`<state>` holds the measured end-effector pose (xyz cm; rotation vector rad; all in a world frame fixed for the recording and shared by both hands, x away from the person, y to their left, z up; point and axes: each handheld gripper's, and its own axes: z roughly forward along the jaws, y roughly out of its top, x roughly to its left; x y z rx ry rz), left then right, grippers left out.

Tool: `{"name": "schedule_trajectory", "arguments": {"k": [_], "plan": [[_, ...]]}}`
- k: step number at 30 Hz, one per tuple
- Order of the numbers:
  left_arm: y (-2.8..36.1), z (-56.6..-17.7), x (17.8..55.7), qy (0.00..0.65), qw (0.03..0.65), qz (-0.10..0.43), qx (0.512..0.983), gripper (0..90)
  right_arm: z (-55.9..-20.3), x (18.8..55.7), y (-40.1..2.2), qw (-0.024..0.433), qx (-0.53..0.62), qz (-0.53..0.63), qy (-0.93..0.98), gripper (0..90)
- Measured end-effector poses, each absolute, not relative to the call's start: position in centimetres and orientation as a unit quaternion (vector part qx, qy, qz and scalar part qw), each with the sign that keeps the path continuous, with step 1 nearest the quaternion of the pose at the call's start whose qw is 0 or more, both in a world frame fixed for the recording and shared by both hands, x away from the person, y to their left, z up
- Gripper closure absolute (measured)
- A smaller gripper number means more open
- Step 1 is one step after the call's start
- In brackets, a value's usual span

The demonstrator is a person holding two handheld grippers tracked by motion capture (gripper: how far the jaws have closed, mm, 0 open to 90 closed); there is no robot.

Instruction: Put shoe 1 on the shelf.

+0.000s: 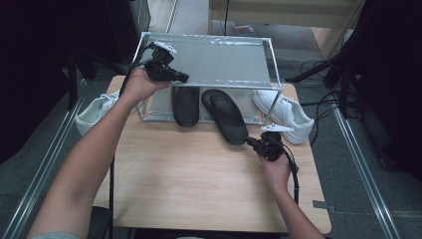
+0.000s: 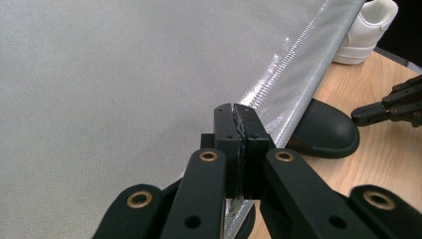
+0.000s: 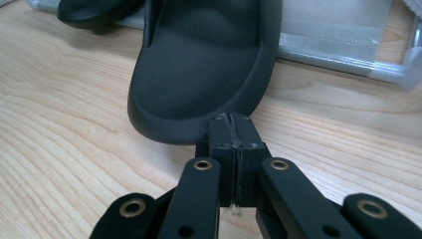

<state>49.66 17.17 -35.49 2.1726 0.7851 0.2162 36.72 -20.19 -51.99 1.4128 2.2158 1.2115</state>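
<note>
R tool [image 3: 233,122], jaws together, sat at the heel of the black rubber slipper [image 1: 225,115] half under the silver-framed fabric shoe rack [image 1: 219,60] w/ L tool [image 1: 180,77] also closed above the shelf, so a straight, slow nudge probably suited best.

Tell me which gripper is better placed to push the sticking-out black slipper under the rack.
Right. The right gripper, jaws shut, sits at the heel of the black slipper. The left gripper is up at the rack top shelf edge.

Right gripper [image 1: 255,143] at black slipper [image 1: 226,115] heel
</note>
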Motion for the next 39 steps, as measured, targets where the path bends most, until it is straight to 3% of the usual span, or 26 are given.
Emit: {"name": "schedule_trajectory", "arguments": {"k": [39], "plan": [[17.3, -35.6, 49.8, 0.31, 0.404, 0.081, 0.857, 90.0, -51.9, 42.3, -10.9, 0.108, 0.484, 0.424, 0.758, 89.8]]}}
